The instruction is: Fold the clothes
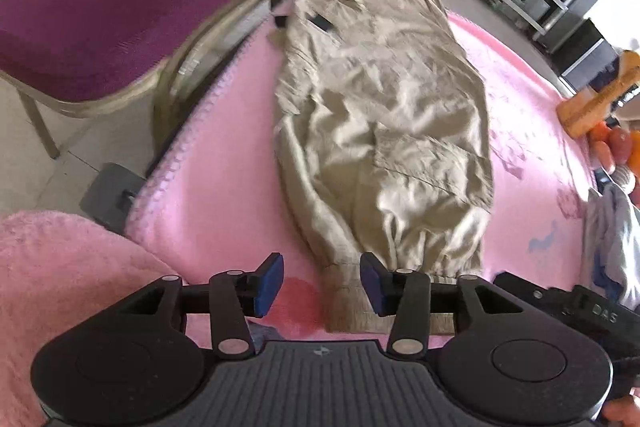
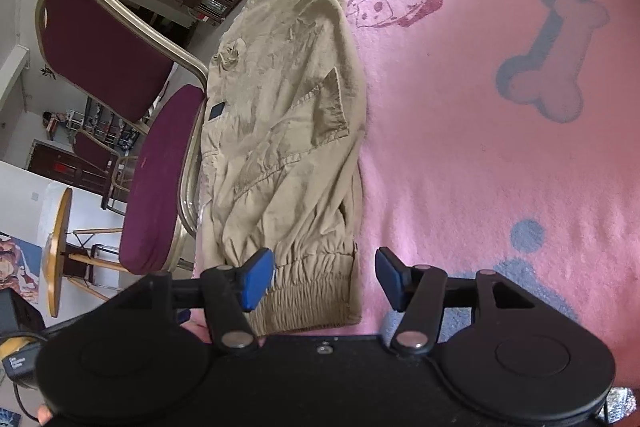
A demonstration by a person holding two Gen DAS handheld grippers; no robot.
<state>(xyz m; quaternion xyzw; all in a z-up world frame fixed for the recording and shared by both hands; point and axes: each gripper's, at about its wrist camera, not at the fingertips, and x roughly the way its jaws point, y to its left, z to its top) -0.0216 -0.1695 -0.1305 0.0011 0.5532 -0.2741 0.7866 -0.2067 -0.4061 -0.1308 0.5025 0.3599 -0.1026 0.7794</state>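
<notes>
Pink fleece underneath: working over a blanket (image 1: 224, 147) covering the desk, probably serving as a soft bed that is keeping cloth from sliding. Passing a maroon chair (image 1: 120, 7) standing just beside the far-left edge. Finding the khaki trousers (image 1: 380, 107) lying lengthwise on the blanket as one narrow strip, waist end reaching toward the chair, elastic cuffs (image 1: 348, 307) pointing back at the tongs. Seemingly lying with one leg stacked on the other, since two cuffs are showing side by side at the near end; creases are running all through the cloth. Judging this as fitting either a lengthwise fold already laid and waiting to be shortened, or a strip being smoothed after unfolding. Holding the left tongs (image 1: 322, 285) released, straddling the cuff edge without pinching it. Keeping the right tongs (image 2: 324, 277) spread wide too, gripping nothing, with the gathered cuff between the blue pads.
</notes>
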